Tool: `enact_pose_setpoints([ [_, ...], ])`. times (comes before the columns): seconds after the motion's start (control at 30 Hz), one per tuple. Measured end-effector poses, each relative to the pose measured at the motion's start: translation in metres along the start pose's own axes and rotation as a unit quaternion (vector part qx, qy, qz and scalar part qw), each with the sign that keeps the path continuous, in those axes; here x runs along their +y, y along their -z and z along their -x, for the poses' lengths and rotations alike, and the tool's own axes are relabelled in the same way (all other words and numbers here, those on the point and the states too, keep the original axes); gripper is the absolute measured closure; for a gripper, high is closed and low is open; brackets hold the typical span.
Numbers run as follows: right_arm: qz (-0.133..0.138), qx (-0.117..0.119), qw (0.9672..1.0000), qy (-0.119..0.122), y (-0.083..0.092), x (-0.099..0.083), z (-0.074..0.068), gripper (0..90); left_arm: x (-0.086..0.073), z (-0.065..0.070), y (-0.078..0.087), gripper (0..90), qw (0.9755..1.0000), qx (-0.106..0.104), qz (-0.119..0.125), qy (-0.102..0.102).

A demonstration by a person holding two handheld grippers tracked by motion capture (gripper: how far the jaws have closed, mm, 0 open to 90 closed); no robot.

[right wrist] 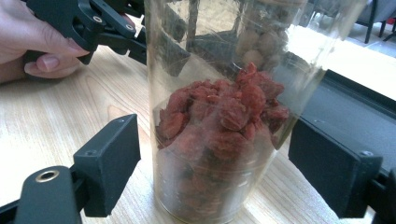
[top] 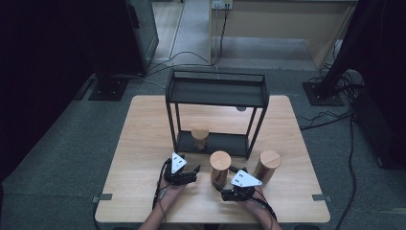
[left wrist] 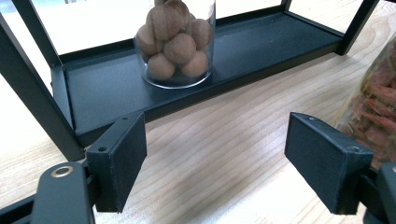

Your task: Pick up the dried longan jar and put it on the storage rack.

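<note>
Right gripper [right wrist: 215, 172] spread around berry jar [right wrist: 219, 116], likely about to grasp | left gripper [left wrist: 215, 163] spread, empty, facing shelf [left wrist: 261, 46] holding nut jar [left wrist: 176, 42]

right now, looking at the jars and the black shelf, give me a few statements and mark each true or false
1. A jar of round brown balls stands on the bottom tier of the black shelf. True.
2. The right gripper is clamped on the jar of red dried pieces. False: its jaws stand open on either side of that jar, with gaps showing.
3. The left gripper holds nothing between its jaws. True.
4. Three jars stand on the table in front of the shelf. False: two stand there, the middle jar and another jar to its right.
5. The top tier of the shelf carries a jar. False: it looks bare.
</note>
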State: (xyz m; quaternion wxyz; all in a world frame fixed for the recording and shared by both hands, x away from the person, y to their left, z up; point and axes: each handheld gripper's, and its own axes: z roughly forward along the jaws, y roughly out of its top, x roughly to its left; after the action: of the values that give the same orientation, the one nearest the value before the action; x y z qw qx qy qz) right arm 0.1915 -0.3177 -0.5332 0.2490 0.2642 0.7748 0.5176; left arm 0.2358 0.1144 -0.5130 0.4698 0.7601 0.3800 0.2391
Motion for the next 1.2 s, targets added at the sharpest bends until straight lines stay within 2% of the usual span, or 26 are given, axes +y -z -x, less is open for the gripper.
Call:
enact_pose_setpoints([
  [0.33, 0.001, 0.011, 0.9999, -0.013, -0.001, 0.000, 0.006, 10.0, -0.003, 0.006, 0.007, 21.0, 0.9999, 0.003, -0.002, -0.015],
  [0.5, 0.004, 0.014, 0.9998, -0.010, -0.001, -0.001, 0.006, 5.3, -0.004, 0.008, 0.011, 21.0, 0.9997, 0.003, -0.006, -0.023],
  [0.87, 0.007, 0.000, 1.0000, -0.003, -0.001, -0.002, 0.000, 6.0, -0.007, 0.011, 0.019, 21.0, 0.9997, -0.003, -0.014, -0.021],
  [1.1, 0.008, 0.000, 0.9999, -0.011, -0.001, -0.002, 0.001, 7.7, -0.008, 0.015, 0.021, 21.0, 0.9992, -0.001, -0.020, -0.034],
  [1.2, 0.008, -0.002, 0.9999, -0.012, -0.001, -0.002, 0.000, 7.8, -0.007, 0.012, 0.021, 21.0, 0.9993, -0.004, -0.022, -0.029],
])
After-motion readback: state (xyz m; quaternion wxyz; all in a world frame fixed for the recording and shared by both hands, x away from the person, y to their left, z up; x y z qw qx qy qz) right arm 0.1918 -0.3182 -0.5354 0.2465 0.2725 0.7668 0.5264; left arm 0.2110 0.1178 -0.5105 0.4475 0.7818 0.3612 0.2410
